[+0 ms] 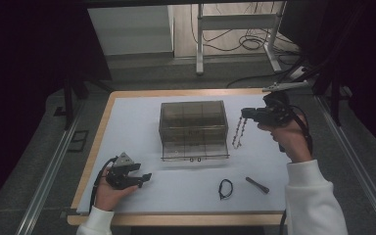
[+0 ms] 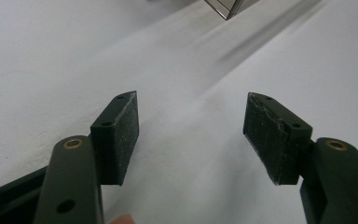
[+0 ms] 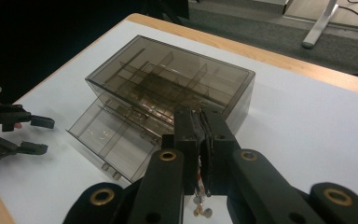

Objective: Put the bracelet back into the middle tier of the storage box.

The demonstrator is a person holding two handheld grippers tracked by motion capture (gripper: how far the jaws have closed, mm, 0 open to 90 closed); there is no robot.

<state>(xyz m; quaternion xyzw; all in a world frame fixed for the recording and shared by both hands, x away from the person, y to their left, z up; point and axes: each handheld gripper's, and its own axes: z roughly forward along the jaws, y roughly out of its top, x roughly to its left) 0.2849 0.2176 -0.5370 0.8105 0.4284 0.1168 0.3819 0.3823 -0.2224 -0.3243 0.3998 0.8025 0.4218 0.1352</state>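
I count two grippers, one in each of my hands. My right gripper is held above the table just right of the one smoked clear box, its jaws clamped together on the top of one beaded chain, which hangs free down toward the white mat. My left gripper rests low at the near left of the mat, jaws apart with nothing between them. The box has one drawer pulled out at its near side, touching the mat. Near the front edge lie two small items, well apart from the box: one black loop and one dark stick just to its right. The right gripper view adds the divider walls inside the box and drawer, and a few beads of the chain below the closed pads; it also takes in my left gripper at the far side. The left gripper view gives the two worn pads and one corner of the box at its top edge.
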